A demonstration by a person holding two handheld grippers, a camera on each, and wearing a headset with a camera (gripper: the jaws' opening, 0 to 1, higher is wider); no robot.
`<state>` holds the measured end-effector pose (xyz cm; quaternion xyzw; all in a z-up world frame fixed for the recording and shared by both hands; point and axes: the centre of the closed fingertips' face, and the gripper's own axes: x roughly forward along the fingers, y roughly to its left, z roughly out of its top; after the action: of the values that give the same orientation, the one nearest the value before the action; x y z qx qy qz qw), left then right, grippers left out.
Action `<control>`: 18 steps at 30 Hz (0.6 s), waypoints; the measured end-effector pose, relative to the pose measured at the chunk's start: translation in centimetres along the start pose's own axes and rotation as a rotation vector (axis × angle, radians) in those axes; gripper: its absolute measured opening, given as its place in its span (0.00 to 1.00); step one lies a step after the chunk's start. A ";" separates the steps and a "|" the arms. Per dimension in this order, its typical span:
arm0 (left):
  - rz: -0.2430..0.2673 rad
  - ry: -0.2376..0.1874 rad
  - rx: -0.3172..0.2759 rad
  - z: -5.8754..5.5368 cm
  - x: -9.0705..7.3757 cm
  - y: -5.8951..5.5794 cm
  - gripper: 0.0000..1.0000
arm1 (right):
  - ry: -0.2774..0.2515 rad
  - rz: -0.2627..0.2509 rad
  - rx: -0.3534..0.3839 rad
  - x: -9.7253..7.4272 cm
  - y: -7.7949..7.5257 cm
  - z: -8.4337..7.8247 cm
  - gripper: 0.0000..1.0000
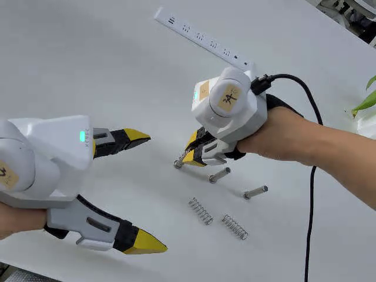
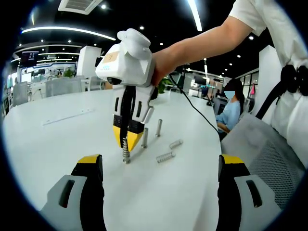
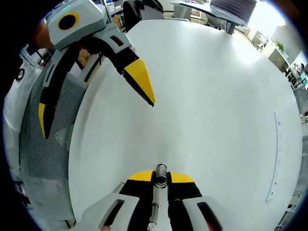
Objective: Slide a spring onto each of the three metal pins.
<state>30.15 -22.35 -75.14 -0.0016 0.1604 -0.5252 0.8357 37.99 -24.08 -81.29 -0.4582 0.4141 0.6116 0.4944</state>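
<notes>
While right hand-held gripper (image 1: 189, 157) pinches one coiled steel spring (image 3: 161, 174), left hand-held gripper (image 1: 154, 192) sits spread; two bare silver pins (image 1: 220, 174) (image 1: 255, 191), two loose springs (image 1: 200, 211) (image 1: 234, 227) to go.

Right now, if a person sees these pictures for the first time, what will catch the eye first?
The right gripper, at the middle of the white table, is shut on a spring that it holds upright. Beside it stand two bare pins, with two loose springs lying nearby. The left gripper is wide open at the lower left of the head view.
</notes>
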 end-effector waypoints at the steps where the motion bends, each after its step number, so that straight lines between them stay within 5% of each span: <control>1: 0.000 0.001 0.001 0.0 0.0 0.0 0.99 | 0.003 -0.003 -0.007 0.1 0.0 0.0 0.07; 18: 0.001 0.000 -0.002 0.0 0.0 0.0 0.99 | 0.013 0.002 -0.021 1.3 0.0 -0.2 0.07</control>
<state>30.14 -22.32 -75.10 -0.0023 0.1609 -0.5247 0.8359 37.94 -23.98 -82.60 -0.4669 0.4112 0.6136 0.4863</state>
